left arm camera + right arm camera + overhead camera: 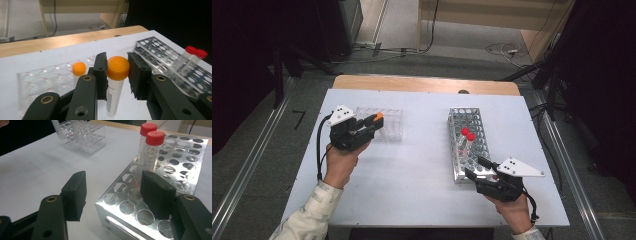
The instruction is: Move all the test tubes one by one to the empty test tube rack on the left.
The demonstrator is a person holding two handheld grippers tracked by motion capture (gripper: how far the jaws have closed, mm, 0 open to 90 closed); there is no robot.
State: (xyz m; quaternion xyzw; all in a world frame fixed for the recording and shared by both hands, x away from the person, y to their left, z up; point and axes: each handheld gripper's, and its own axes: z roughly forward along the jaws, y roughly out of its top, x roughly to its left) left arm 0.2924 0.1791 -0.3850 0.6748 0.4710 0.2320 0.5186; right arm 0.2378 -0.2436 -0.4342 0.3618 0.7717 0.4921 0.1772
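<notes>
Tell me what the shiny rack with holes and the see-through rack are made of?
The rack with holes looks like thin metal, probably aluminium or steel: it is silver, shines like a mirror and has folded edges. The see-through rack looks like clear hard plastic, since the white table shows through its glossy walls. Glass cannot be ruled out by looks alone.

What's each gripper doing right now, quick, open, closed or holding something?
Left gripper: closed on an orange-capped tube.
Right gripper: open, holding nothing, at the metal rack's near corner.
</notes>
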